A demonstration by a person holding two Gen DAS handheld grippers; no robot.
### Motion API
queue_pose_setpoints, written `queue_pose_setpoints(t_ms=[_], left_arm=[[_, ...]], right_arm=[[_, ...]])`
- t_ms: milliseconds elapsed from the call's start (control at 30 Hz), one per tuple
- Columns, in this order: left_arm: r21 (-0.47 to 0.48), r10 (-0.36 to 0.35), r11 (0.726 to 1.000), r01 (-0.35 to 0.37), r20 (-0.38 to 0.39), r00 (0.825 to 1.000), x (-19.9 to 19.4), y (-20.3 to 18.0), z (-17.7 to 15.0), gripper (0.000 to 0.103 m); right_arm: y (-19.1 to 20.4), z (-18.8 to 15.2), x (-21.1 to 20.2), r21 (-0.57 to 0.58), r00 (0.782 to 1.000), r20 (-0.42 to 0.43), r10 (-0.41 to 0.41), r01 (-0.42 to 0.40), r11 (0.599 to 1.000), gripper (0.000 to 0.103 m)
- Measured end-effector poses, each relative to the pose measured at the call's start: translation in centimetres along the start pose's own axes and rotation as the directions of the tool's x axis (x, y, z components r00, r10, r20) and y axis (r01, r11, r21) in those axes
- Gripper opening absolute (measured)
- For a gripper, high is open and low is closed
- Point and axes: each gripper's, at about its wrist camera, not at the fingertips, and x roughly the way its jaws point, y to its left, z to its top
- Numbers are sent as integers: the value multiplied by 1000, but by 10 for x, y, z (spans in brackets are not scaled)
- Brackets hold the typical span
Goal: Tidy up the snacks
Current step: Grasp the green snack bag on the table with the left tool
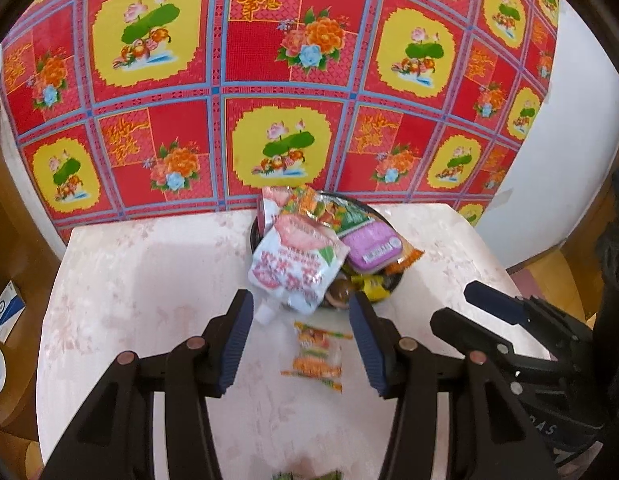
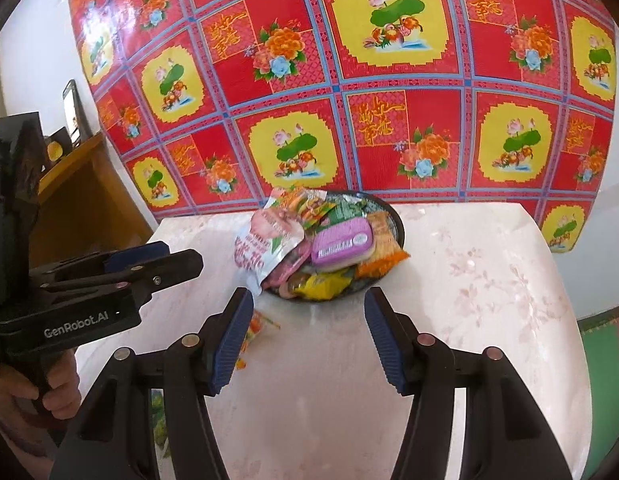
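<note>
The left gripper [image 1: 301,340] hovers over the pale table [image 1: 149,272] with its jaws wide apart and nothing between them. Below it, flat on the table, lies a small orange candy packet [image 1: 317,356], just in front of the dark plate [image 2: 397,220]. The plate stands at the back of the table and is heaped with snacks: a white and pink pouch [image 1: 293,268] hangs over its left rim, and a purple tin [image 2: 341,246] lies on top. The right gripper [image 2: 309,340] is on the right, also wide open and empty.
</note>
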Motion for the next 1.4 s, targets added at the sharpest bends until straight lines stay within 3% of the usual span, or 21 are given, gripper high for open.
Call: queue_pose_setpoints(t_ms=[800, 967, 1100, 1400], left_arm=[[-63, -18, 998, 12, -105, 994, -29, 8, -94, 53], [-80, -32, 997, 22, -125, 992, -32, 16, -105, 53], [-92, -51, 995, 38, -136, 989, -34, 20, -113, 61], [-63, -63, 997, 53, -156, 986, -26, 12, -122, 61]], right_arm=[[8, -69, -21, 53, 997, -80, -18, 23, 998, 62], [5, -73, -22, 84, 996, -90, -18, 25, 996, 62], [7, -75, -21, 84, 995, -98, -16, 24, 996, 62], [10, -78, -16, 81, 993, -115, -8, 17, 997, 62]])
